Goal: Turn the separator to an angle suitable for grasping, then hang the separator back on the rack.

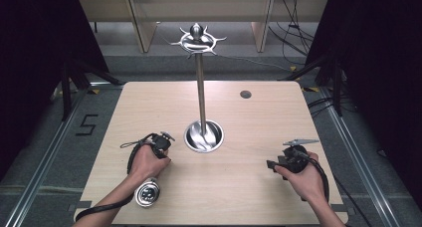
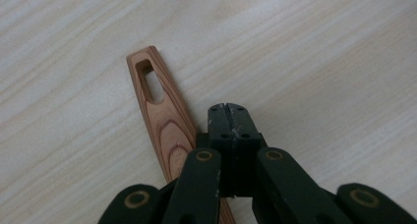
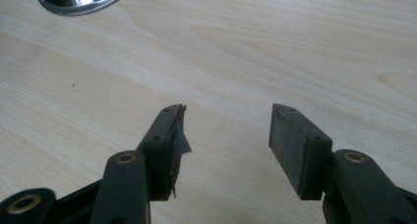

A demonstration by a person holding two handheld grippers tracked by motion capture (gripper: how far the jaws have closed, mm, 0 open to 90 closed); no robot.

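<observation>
Early stage: left gripper point(image 2: 228, 117) w/ jaws together, beside not on the wooden handle point(image 2: 162, 126) lying flat on tabletop point(image 2: 319, 62) lower left of frame, right gripper point(image 3: 227, 130) spread apart & empty, stand point(image 1: 201, 87) hooks bare, so grab & hang remain.

Your left gripper point(image 2: 229, 117) covers the lower end of the wooden handle point(image 2: 160, 116), hiding any grip. The frame's top edge crops the steel base point(image 3: 81, 0).
</observation>
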